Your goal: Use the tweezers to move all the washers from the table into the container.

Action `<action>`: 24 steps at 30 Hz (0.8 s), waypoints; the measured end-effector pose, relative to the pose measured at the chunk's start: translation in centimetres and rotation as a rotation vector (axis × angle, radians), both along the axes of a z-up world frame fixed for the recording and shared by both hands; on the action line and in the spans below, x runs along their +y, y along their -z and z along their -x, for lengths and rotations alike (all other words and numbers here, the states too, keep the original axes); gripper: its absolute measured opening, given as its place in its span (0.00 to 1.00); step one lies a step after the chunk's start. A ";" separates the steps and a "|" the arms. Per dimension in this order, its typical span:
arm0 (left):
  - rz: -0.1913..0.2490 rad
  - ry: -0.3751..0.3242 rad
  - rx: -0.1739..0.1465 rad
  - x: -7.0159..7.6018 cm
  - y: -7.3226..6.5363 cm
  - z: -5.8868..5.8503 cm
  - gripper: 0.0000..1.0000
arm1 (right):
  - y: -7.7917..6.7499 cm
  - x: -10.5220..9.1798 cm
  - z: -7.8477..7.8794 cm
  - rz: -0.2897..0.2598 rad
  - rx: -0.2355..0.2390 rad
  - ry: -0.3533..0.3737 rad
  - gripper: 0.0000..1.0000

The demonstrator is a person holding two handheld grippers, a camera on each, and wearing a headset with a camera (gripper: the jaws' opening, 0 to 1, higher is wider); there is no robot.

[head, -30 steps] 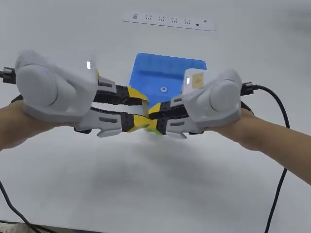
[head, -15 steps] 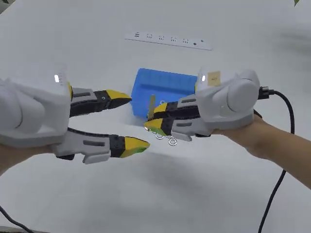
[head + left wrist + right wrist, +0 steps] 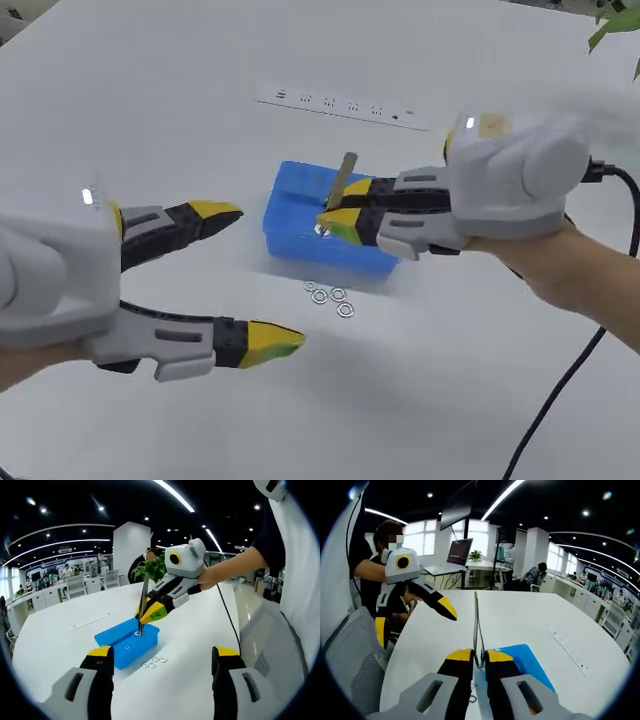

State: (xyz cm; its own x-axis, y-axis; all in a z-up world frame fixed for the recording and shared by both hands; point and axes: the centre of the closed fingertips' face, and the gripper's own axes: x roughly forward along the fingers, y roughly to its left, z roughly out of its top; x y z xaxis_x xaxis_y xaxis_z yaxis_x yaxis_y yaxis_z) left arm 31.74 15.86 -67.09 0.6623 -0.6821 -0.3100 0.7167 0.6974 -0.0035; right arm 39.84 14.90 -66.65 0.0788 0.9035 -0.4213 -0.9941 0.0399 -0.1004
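While the right gripper point(image 3: 338, 222) hangs over the container point(image 3: 330, 256), its jaws are pressed together on the tweezers point(image 3: 343, 175), which point down, their tips just above the blue floor near the front wall. Something small glints at the tips, but I cannot tell if it is a washer. If it is, the likely slip is a drop outside: the tips sit close to the wall, so a release during any sideways drift could send it back onto the table point(image 3: 450, 380). The tweezers are held only by the jaws' pinch partway along their length, so they may twist or slide in that grip, and a looser squeeze would open them too soon. Four washers point(image 3: 328, 296) lie in a tight cluster on the table just in front of the container. Going in for one could nudge or scatter its neighbours. The left gripper point(image 3: 255, 275), its jaws spread wide and empty, hovers well apart and offers no steadying.
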 end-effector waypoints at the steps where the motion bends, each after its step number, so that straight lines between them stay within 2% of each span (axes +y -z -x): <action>1: -0.003 -0.005 0.004 0.1 0.2 0.1 0.87 | 0.0 0.0 -0.5 0.001 -0.003 0.006 0.10; 3: -0.009 -0.020 0.014 0.6 0.6 0.2 0.89 | 0.2 0.0 -1.4 0.007 -0.010 0.014 0.10; 6: 0.016 -0.058 0.023 1.3 0.8 0.2 0.94 | 0.8 0.1 -2.9 0.007 -0.005 0.036 0.10; 8: 0.046 -0.084 0.030 1.8 0.7 0.1 1.00 | 1.9 0.0 -4.0 0.020 0.000 0.056 0.10; 12: 0.039 -0.105 0.040 2.6 1.2 0.0 1.00 | 4.3 -0.1 -5.5 0.056 0.019 0.076 0.10; 18: 0.032 -0.134 0.076 3.5 2.4 0.1 1.00 | 7.9 -0.1 -6.7 0.110 0.052 0.087 0.10; 24: 0.025 -0.144 0.105 3.6 3.2 0.0 1.00 | 9.6 -0.1 -7.3 0.130 0.079 0.093 0.10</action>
State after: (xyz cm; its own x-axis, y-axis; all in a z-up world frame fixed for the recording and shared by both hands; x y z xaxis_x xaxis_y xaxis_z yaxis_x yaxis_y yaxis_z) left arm 31.70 19.43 -70.30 0.7184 -0.5911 -0.3668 0.6043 0.7915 -0.0919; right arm 47.14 14.80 -76.27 0.1218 0.8315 -0.5420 -0.9917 0.1242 -0.0323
